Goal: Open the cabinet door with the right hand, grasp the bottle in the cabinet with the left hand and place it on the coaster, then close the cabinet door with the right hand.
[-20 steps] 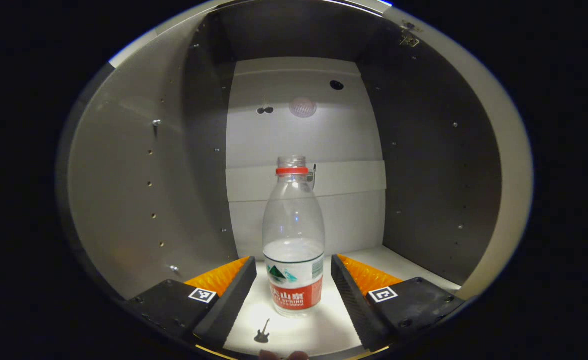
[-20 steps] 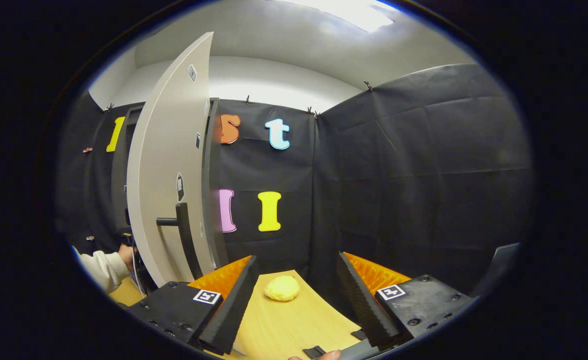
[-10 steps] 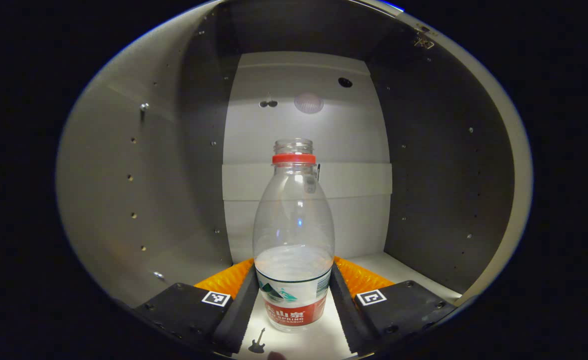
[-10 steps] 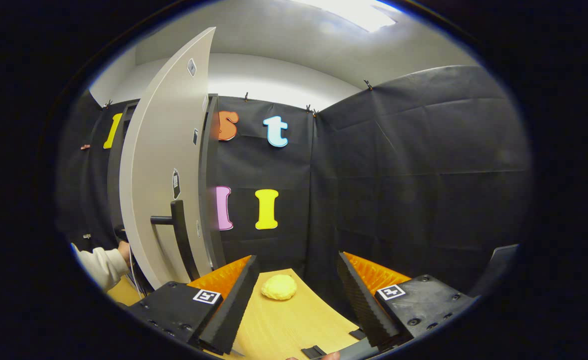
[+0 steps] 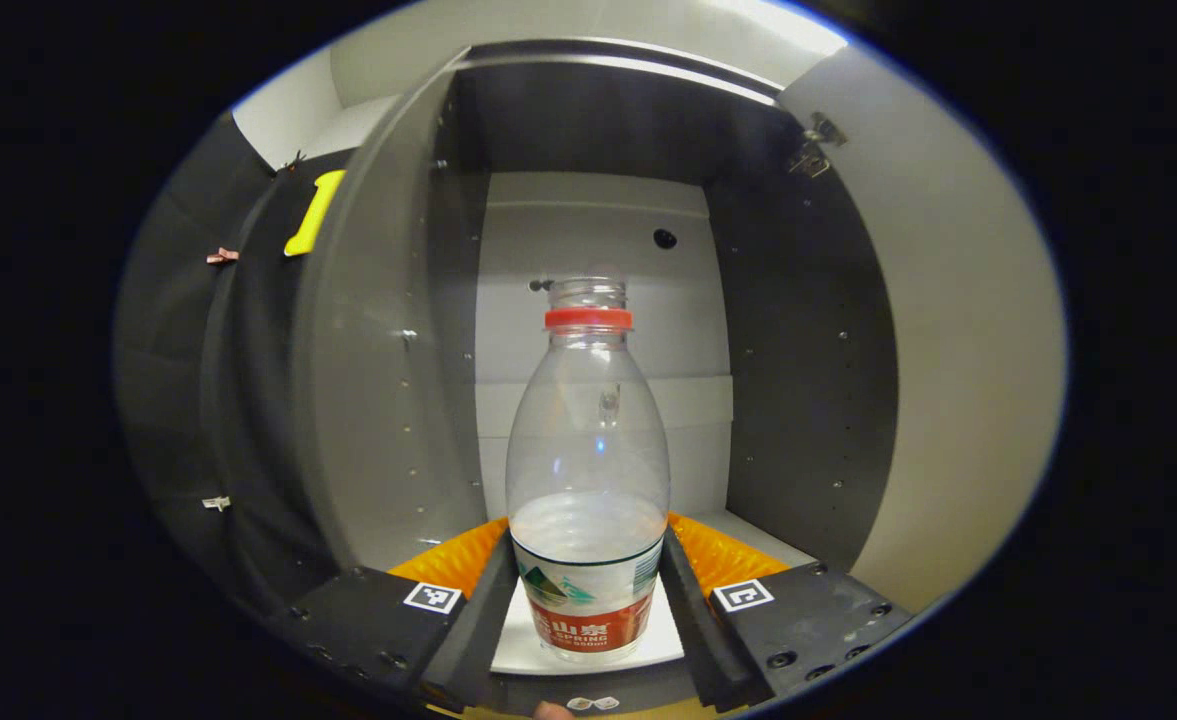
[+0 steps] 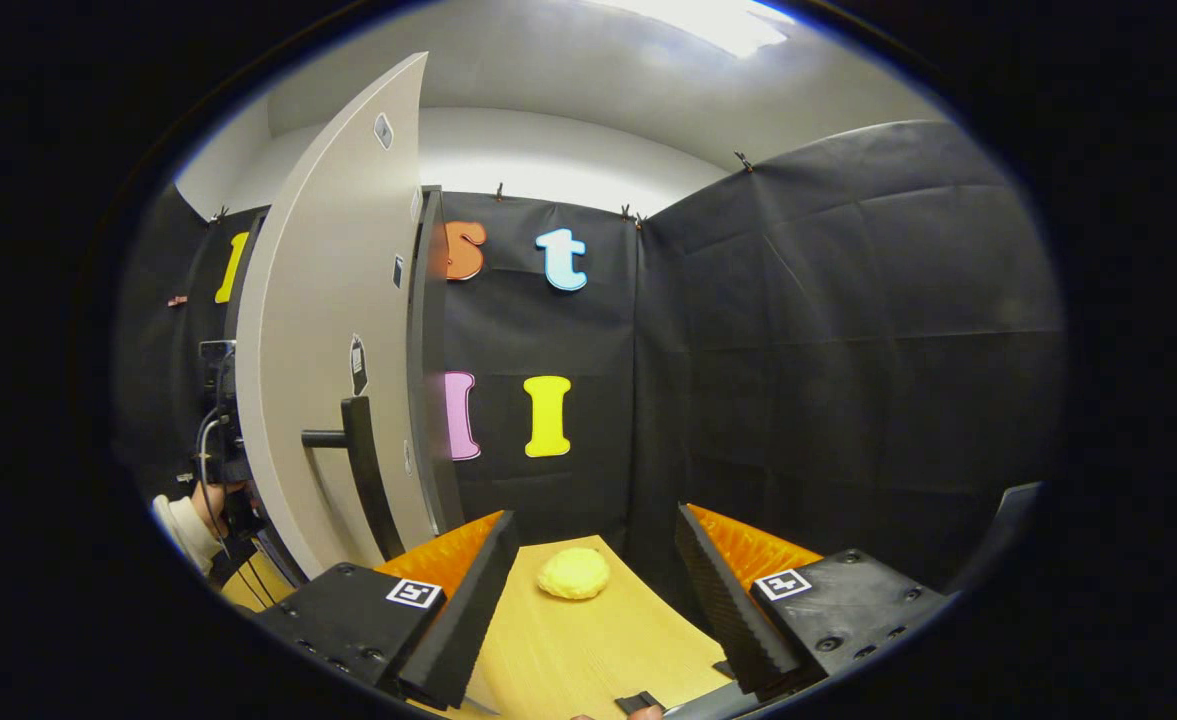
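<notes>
In the left gripper view, the left tool (image 5: 588,585) is closed on a clear plastic bottle with a red neck ring and no cap (image 5: 588,470). Both fingers (image 5: 481,610) press against the labelled lower part of the bottle, one on each side. The bottle stands upright, about a third full of water. It sits at the front edge of the open grey cabinet (image 5: 368,380), above the pale cabinet floor; whether its base touches that floor cannot be told. The opened door's pale inner face (image 5: 958,340) stands to the right.

In the right gripper view, the right tool (image 6: 596,590) is open and holds nothing. It hovers above a light wooden bench (image 6: 588,650) on which a small yellow lumpy object (image 6: 573,574) lies. To the left stands the pale cabinet door (image 6: 328,330), swung wide, with a dark bar handle (image 6: 358,470). Past the door's edge, the person's hand (image 6: 210,495) and some cabling are visible.

Judgement of risks: the bottle is uncapped, so any tilt or jerk while carrying it may spill water. The grip is low on a thin-walled bottle, so squeezing could buckle it or let it tip. No coaster can be made out.
</notes>
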A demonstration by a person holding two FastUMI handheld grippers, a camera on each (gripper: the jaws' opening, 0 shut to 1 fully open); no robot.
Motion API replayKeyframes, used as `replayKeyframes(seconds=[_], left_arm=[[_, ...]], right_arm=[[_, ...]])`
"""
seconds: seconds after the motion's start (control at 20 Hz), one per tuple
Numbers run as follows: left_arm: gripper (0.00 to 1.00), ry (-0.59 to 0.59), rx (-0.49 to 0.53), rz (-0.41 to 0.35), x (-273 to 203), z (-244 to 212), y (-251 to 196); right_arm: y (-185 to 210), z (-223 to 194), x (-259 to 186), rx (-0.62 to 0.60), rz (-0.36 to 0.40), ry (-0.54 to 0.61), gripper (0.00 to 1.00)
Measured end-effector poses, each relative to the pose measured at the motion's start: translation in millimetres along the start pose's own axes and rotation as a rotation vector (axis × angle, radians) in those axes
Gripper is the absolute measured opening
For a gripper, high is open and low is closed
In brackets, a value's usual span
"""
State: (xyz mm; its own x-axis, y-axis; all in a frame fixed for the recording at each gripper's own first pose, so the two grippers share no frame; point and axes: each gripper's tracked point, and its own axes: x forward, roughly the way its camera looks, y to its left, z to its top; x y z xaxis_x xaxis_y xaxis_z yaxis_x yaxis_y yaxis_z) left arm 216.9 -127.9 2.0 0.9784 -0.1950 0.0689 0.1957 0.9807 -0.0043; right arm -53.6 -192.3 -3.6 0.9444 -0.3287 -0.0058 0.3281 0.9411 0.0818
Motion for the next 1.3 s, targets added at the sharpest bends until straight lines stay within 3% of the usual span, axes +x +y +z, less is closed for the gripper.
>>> replayKeyframes(seconds=[0.25,0.6,0.95,1.3], left_arm=[[0.76,-0.044,0.018,0.016,-73,-2,20],[0.76,-0.040,0.034,0.020,-163,-47,45],[0.77,0.000,-0.010,0.032,-225,-126,54],[0.77,0.031,-0.025,0.014,-254,-220,57]], right_arm=[[6,-2,7,0.019,0.029,-0.003,0.98],[25,6,23,-0.004,0.059,-0.041,0.97],[36,12,23,-0.013,0.061,-0.060,0.97],[33,16,23,-0.004,0.033,-0.057,0.97]])
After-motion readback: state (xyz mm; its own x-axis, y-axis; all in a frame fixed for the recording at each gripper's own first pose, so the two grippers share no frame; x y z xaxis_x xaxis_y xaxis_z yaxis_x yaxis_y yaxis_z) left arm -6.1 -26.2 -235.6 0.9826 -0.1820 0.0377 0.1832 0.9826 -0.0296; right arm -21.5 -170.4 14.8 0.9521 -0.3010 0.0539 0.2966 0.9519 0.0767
